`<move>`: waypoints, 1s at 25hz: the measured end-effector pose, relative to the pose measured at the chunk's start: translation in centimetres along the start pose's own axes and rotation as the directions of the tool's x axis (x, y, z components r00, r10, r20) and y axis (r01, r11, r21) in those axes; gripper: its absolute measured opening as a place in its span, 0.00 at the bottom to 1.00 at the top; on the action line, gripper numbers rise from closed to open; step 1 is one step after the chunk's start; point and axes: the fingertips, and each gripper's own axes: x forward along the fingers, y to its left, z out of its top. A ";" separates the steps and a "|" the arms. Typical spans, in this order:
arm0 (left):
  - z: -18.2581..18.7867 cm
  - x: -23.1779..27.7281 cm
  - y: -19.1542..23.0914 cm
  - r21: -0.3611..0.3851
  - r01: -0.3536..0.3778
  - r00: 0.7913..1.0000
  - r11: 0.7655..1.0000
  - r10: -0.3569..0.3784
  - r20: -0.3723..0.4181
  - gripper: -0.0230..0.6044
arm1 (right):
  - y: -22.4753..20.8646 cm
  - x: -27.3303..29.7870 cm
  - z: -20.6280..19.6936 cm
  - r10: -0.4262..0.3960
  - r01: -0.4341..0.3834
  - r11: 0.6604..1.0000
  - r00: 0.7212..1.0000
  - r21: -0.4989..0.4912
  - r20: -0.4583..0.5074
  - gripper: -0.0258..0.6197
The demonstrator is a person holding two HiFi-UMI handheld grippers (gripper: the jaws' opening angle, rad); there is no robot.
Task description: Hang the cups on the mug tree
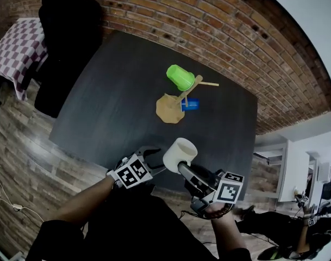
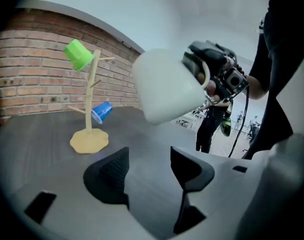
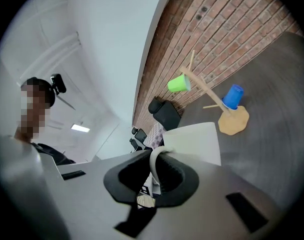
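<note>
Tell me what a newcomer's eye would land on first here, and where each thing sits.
The white cup stands out most: the right hand-held gripper pinches its handle, holding it above the near edge of the dark table. Farther back, toward the brick wall, a wooden mug tree carries a bright green cup up high and a blue cup lower down. The left hand-held gripper is open and empty beside the white cup.

No legible txt, labels, brands or nos. in any view.
</note>
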 end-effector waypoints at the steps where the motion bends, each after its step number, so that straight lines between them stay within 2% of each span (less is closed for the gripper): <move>1: 0.6 0.4 -0.1 0.018 0.019 1.000 1.000 -0.020 0.022 0.44 | 0.9 0.7 -0.1 0.006 -0.007 1.000 1.000 -0.012 -0.014 0.11; 6: 4.9 -1.9 -0.2 0.073 0.097 0.978 0.993 -0.108 0.177 0.43 | 3.6 3.3 -0.8 0.021 -0.027 0.998 0.996 -0.063 -0.091 0.11; 10: 4.9 -4.5 0.0 0.106 0.141 0.971 0.984 -0.159 0.178 0.43 | 2.9 4.0 -1.0 -0.011 0.004 0.999 0.988 -0.047 -0.155 0.11; 13: 4.4 -5.4 0.4 0.112 0.133 0.975 0.985 -0.151 0.165 0.43 | 1.7 4.1 -0.9 -0.050 0.047 0.999 0.982 -0.017 -0.182 0.12; 18: 4.6 -6.0 1.3 0.097 0.096 0.977 0.991 -0.113 0.184 0.43 | 1.2 4.4 -0.3 -0.082 0.070 0.996 0.971 -0.059 -0.226 0.12; 22: 4.8 -6.2 1.8 0.085 0.075 0.974 0.994 -0.091 0.208 0.43 | 1.7 4.6 -0.1 -0.049 0.028 0.996 0.965 -0.081 -0.258 0.12; 25: 5.3 -6.1 2.0 0.076 0.065 0.972 0.995 -0.080 0.221 0.43 | 2.2 4.3 0.1 -0.011 -0.017 0.995 0.960 -0.097 -0.281 0.22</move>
